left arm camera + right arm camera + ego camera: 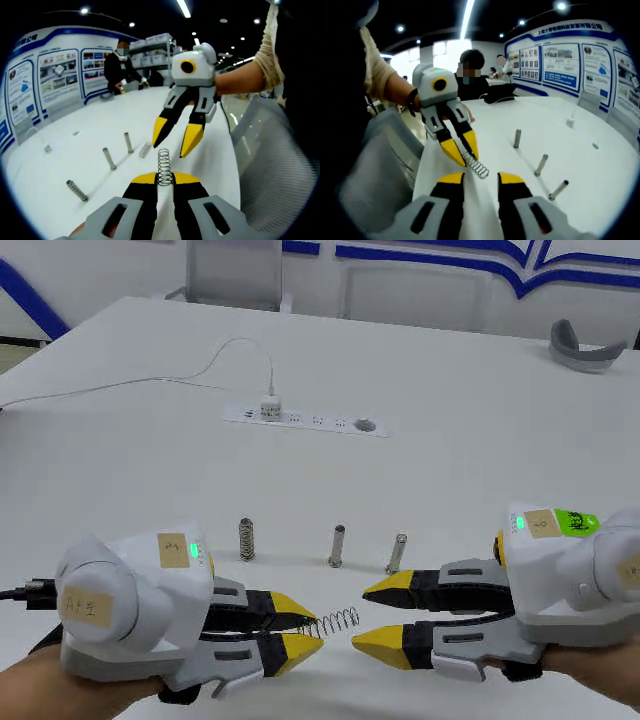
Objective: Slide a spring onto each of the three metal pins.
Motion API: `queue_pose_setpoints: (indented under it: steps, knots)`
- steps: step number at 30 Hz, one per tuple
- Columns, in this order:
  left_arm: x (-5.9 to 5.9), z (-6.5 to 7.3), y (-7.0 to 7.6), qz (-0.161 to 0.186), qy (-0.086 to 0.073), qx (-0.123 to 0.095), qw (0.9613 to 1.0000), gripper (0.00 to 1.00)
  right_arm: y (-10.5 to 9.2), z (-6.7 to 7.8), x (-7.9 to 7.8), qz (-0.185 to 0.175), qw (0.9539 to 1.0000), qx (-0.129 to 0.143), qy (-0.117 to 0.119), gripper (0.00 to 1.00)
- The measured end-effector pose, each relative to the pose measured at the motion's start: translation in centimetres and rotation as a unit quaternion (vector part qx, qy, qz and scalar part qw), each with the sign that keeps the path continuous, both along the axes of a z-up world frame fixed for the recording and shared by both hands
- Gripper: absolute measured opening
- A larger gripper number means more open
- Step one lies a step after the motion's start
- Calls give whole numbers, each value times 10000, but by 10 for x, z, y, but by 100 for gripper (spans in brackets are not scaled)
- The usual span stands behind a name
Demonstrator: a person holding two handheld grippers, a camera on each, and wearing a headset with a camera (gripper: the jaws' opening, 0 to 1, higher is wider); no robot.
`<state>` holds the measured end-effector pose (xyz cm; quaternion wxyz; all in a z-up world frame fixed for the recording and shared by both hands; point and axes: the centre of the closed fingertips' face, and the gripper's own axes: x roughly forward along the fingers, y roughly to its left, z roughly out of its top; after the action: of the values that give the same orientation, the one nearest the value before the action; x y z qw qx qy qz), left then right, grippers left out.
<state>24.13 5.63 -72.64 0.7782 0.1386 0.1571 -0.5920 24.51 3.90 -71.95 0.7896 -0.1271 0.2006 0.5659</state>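
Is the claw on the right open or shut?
Open: the right claw has its yellow tips apart, nothing between them.

At bottom centre the left gripper (165, 179) is pinching a spring (163, 162) upright between its yellow tips. Above it, the right gripper (170, 148) is hanging with jaws parted.

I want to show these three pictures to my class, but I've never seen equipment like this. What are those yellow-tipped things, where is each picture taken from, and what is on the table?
There is no robot: a person holds a two-jaw gripper in each hand. One picture comes from a headset camera; the two round ones from a camera on each gripper. The left gripper pinches a spring; the right gripper is open beside it. On the white table stand three pins; the left pin wears a spring already.
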Motion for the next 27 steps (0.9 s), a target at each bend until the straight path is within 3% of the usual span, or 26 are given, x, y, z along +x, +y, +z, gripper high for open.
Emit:
queue_pose_setpoints:
  steps: [13, 27]
  knots:
    - [-14, 8, -6, -339, 37, -119, 9993, 10, 4, -4, -14, 357, 9993, -24, 110, 16]
    - [-15, 2, -5, -329, 72, -72, 9994, 10, 13, 16, -19, 501, 9986, 187, 52, 12]
